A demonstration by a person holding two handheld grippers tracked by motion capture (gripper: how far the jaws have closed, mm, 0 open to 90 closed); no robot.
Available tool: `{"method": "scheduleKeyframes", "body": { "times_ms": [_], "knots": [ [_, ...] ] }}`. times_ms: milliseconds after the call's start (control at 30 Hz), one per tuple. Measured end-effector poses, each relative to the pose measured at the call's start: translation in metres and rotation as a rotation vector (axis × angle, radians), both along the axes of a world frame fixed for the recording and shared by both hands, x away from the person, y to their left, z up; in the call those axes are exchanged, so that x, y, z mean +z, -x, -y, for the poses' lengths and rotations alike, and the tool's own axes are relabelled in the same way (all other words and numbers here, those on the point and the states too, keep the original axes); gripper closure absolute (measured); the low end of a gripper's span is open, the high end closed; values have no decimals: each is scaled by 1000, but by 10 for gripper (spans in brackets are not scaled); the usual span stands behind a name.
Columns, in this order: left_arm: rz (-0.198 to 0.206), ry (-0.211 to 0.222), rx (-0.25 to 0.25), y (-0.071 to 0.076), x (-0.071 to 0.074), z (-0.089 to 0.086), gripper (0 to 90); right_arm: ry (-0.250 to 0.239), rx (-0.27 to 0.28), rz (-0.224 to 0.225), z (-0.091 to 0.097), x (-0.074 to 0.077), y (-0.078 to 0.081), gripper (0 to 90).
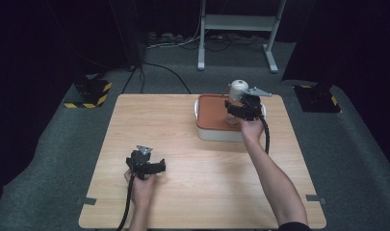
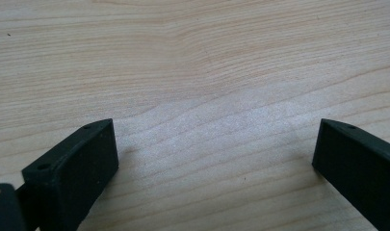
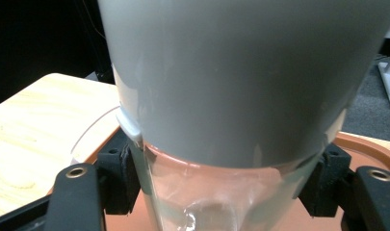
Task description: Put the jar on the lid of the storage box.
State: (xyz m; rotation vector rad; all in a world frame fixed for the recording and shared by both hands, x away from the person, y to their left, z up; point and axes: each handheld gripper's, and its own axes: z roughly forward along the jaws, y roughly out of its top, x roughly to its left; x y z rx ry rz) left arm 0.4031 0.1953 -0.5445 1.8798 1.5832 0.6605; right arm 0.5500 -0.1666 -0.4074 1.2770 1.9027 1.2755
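Clear glass with a grey top, the jar (image 1: 237, 98) stood clamped upright in the right gripper (image 1: 240, 109) over the terracotta-lidded box (image 1: 209, 118) near the table's (image 1: 192, 159) far edge. The left gripper (image 1: 147, 166) gaped wide, holding nothing, over bare wood amid grey carpet (image 1: 48, 159).

A light wood-grain counter (image 1: 202, 192) stands on a grey carpeted floor (image 1: 48, 159) in a dark room, its far walls lost in black. Behind the counter a white metal frame (image 1: 238, 24) rests on two feet, with cables (image 1: 183, 41) bunched on the floor beside it. Two low black blocks edged with yellow-and-black hazard stripes (image 1: 89, 94) sit on the carpet at either far corner. Small grey tape tabs (image 1: 86, 200) mark the counter's near corners
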Motion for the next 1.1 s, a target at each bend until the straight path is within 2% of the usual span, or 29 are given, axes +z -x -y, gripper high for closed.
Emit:
{"method": "scheduleKeyframes", "body": {
  "times_ms": [300, 567, 900, 1100],
  "knots": [
    [0, 0, 0, 0, 0, 0, 20, -11, -1, 4, -6, -6, -6, 306],
    [0, 0, 0, 0, 0, 0, 20, 1, 4, 8, -6, -10, -8, 306],
    [0, 0, 0, 0, 0, 0, 20, 50, 23, 27, -9, -11, -4, 306],
    [0, -1, 0, 0, 0, 0, 20, 53, 34, 21, -7, -11, -2, 306]
  ]
}}
